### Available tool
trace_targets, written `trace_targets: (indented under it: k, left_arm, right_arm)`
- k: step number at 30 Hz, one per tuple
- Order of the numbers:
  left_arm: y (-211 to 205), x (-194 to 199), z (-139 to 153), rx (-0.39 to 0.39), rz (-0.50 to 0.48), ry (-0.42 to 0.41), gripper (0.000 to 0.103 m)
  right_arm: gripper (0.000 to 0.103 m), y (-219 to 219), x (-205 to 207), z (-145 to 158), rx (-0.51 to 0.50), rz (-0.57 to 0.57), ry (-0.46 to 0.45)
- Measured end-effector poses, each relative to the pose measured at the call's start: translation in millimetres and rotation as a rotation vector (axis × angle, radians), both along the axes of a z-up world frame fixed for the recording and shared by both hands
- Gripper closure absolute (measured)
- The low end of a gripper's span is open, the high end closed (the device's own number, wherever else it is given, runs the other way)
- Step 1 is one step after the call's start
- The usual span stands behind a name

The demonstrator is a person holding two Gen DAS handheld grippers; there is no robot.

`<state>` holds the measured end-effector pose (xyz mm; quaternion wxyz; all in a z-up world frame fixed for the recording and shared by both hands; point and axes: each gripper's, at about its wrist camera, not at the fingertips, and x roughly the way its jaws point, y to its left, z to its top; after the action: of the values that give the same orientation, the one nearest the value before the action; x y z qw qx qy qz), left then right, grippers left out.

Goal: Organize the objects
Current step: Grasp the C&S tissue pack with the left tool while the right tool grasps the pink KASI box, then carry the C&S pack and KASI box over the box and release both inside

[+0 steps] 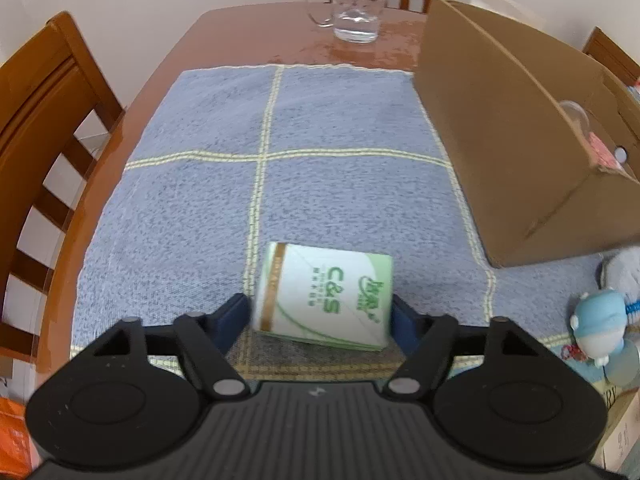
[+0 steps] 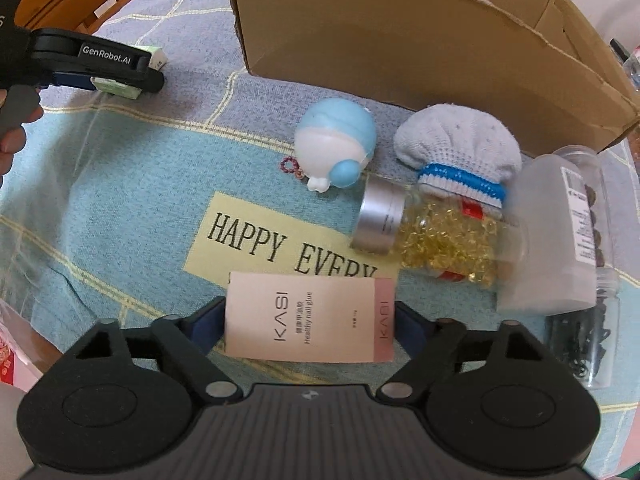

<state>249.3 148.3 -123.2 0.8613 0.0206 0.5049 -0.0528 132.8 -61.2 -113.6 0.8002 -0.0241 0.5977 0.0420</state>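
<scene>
Already my left gripper clamped soft, light C&S tissue pack; right gripper pinched stiff, light KASI nail-glue box at its sides.

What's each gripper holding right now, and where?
Left gripper clamps the green tissue pack across its two ends; right gripper clamps the pink KASI box likewise.

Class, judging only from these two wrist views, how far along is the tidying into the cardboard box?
Done: a clear item with pink print already shows inside the cardboard box.
In hand: the left gripper holds the tissue pack; the right gripper holds the pink KASI box.
Left: toy figure, knit sock, capsule jar, glass mug.
</scene>
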Motion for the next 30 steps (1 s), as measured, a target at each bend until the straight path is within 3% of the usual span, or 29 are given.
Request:
trace_targets:
  k: [2, 12, 20, 30]
  left_arm:
    - [-2, 0, 2, 0.0, -0.009, 0.002, 0.038]
    - [-9, -7, 22, 0.007, -0.111, 0.023, 0.039]
    - [-23, -23, 68, -0.031, -0.23, 0.035, 0.039]
    - [-64, -26, 123, -0.062, -0.331, -0.014, 0.038]
  right_arm:
    - [0.019, -4, 2, 1, 0.007, -0.001, 0.001]
    - [0.019, -6, -12, 27, 0.052, 0.061, -0.03]
    - [0.019, -19, -9, 57, 0.053, 0.108, -0.083]
    - [0.019, -53, -3, 95, 0.055, 0.126, -0.184]
